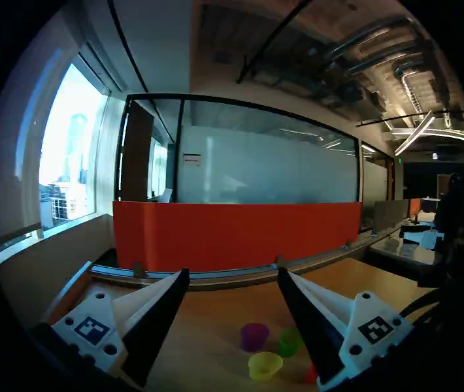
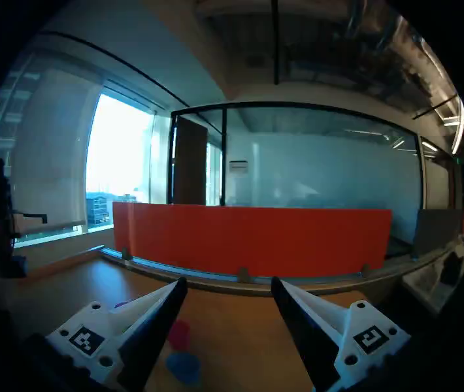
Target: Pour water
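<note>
Left gripper (image 1: 232,271): jaws wide apart, empty.
Right gripper (image 2: 228,281): jaws wide apart, empty.
Cups on desk (image 1: 212,326), four, clustered below the left gripper: purple cup (image 1: 254,335), green cup (image 1: 289,340), yellow cup (image 1: 265,365), and red cup (image 1: 311,374), half hidden.

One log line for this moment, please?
left hand-held gripper: open, empty | right hand-held gripper: open, empty | on desk: purple cup, green cup, yellow cup | pouring: not started
</note>
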Tool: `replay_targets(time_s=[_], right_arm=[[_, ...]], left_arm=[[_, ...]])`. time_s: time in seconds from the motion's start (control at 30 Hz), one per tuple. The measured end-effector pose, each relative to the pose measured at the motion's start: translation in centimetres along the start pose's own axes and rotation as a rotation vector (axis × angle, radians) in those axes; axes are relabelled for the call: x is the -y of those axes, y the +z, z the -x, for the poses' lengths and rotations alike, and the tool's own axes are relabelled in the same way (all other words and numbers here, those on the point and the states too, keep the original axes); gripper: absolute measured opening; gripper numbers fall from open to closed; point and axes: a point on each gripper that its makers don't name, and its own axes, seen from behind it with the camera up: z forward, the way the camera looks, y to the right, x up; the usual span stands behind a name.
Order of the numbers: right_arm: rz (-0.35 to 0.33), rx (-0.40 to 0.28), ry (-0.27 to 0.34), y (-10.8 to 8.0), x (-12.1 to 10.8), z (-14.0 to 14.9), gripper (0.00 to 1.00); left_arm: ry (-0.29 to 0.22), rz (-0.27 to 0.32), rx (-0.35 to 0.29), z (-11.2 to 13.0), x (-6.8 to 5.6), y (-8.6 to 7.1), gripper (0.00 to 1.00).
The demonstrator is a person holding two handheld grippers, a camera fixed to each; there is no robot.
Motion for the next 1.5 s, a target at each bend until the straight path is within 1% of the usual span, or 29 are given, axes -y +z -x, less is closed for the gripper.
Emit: replay_targets(time_s=[0.1, 0.2, 0.3, 0.4, 0.6, 0.73, 1.0, 1.2, 1.4, 1.5], right_arm=[[-0.072, -0.003, -0.016, 0.3, 1.6, 0.1, 1.0], [-0.154, 0.001, -0.024, 0.4, 3.5, 0.0, 1.0], [-0.219, -0.002, -0.021, 0.5, 4.9, -0.3, 1.0], [-0.258, 0.003, -0.027, 0.8, 5.5, -0.1, 1.0], [-0.304, 0.044, -0.079, 1.6, 6.4, 1.6, 1.0], [-0.34, 0.081, -0.087, 2.0, 7.0, 2.8, 1.0], [-0.397, 0.166, -0.103, 2.3, 7.6, 5.2, 1.0], [-0.425, 0.231, -0.123, 2.6, 7.9, 7.4, 1.0], [-0.45, 0.277, -0.147, 2.7, 8.5, 9.1, 1.0], [-0.458, 0.302, -0.158, 2.8, 8.6, 10.0, 1.0]], left_arm=[[-0.017, 0.076, 0.004, 0.0, -1.4, 0.3, 1.0], [-0.038, 0.139, 0.008, 0.0, -2.5, 0.6, 1.0], [-0.052, 0.191, 0.007, 0.0, -3.2, 0.9, 1.0], [-0.048, 0.229, 0.01, 0.1, -3.6, 1.1, 1.0], [-0.018, 0.277, 0.056, 1.8, -4.2, 1.7, 1.0], [0.006, 0.302, 0.088, 2.8, -4.4, 2.3, 1.0], [0.061, 0.375, 0.144, 4.7, -5.0, 3.4, 1.0], [0.083, 0.415, 0.196, 6.9, -5.4, 4.3, 1.0], [0.121, 0.44, 0.226, 8.6, -5.8, 5.1, 1.0], [0.135, 0.467, 0.245, 9.5, -6.3, 5.3, 1.0]])
